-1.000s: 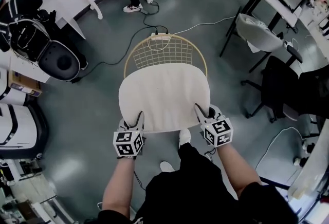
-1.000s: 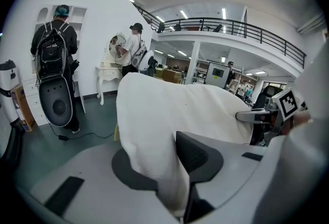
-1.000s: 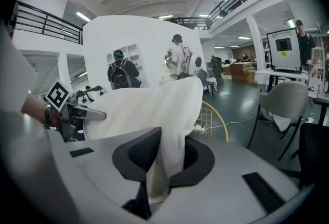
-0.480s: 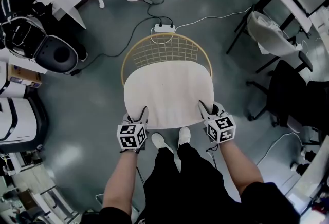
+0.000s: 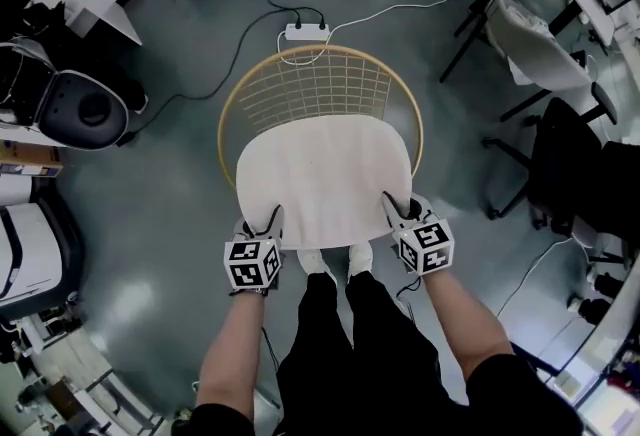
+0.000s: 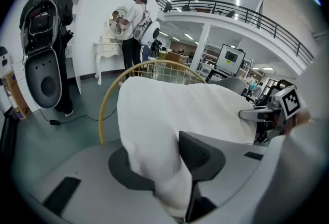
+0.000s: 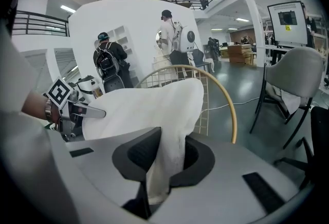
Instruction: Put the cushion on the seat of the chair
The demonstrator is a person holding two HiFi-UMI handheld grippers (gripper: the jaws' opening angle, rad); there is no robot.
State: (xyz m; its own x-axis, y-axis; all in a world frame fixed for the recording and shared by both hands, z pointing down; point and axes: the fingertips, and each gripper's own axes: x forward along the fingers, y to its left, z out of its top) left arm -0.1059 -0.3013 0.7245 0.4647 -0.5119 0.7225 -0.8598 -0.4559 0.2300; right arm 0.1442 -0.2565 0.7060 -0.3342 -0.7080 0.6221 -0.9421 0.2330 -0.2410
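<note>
I'm pinching the cushion [image 5: 322, 182] w/ right hand-held gripper [image 5: 393, 205]; left hand-held gripper [image 5: 272, 217] is opening its jaws round the other corner (prob. soft, light, floppy; edges seeming best hold).

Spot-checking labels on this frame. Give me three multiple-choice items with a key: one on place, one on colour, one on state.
1. Where is the cushion?
A) over the seat of the chair
B) on the floor beside it
C) on a desk

2. What colour is the chair's rim?
A) black
B) red
C) yellow

3. What is the right gripper doing?
A) open, empty
B) shut on the cushion
C) holding a cable

Key: 1 A, the head view shows the cushion covering the seat in front of the wire back. 2 C, the hoop is yellow in every view. 3 B, its fingers pinch white cushion fabric.
</note>
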